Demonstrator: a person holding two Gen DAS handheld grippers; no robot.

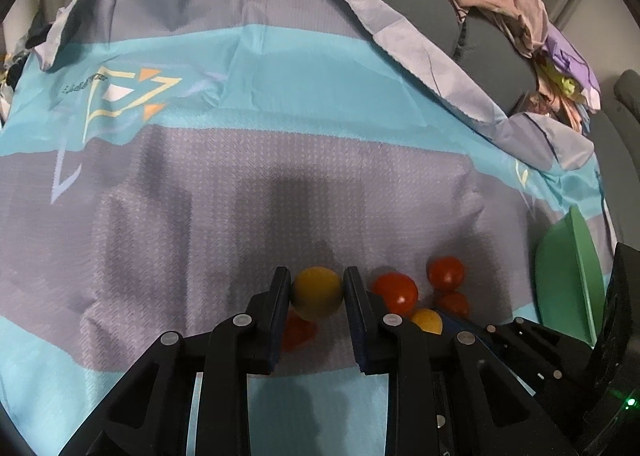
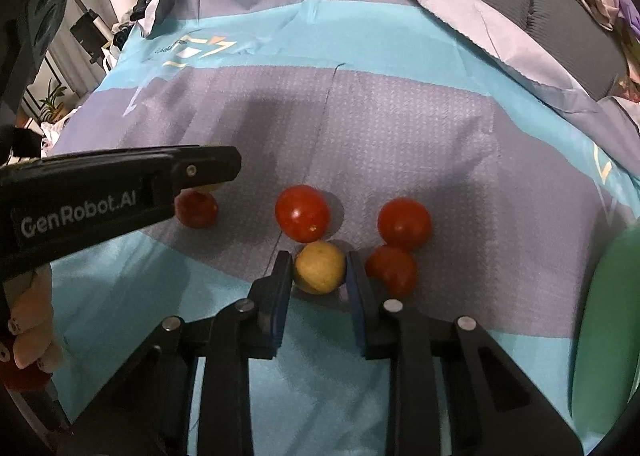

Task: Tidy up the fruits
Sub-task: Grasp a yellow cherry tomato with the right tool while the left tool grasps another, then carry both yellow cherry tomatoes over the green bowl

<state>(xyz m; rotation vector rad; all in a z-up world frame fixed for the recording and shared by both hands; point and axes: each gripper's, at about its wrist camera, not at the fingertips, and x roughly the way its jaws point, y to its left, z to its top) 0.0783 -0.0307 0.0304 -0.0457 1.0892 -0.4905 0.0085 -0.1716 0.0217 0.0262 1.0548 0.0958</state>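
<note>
My left gripper point(image 1: 317, 292) is shut on a yellow round fruit point(image 1: 316, 291), held just above the cloth, with a red tomato point(image 1: 298, 330) under it. Three red tomatoes point(image 1: 396, 292) and another yellow fruit point(image 1: 427, 321) lie to its right. In the right wrist view my right gripper point(image 2: 319, 268) is shut on that second yellow fruit point(image 2: 319, 266), low on the cloth. Red tomatoes lie around it: one behind point(image 2: 303, 213), two at the right point(image 2: 404, 223), one at the left point(image 2: 197, 209). The left gripper point(image 2: 208, 172) enters from the left there.
A blue and lilac striped cloth point(image 1: 280, 160) covers the surface. A green bowl point(image 1: 568, 276) stands at the right edge, also in the right wrist view point(image 2: 608, 328). Crumpled clothes point(image 1: 512, 8) lie on a grey cushion at the far right.
</note>
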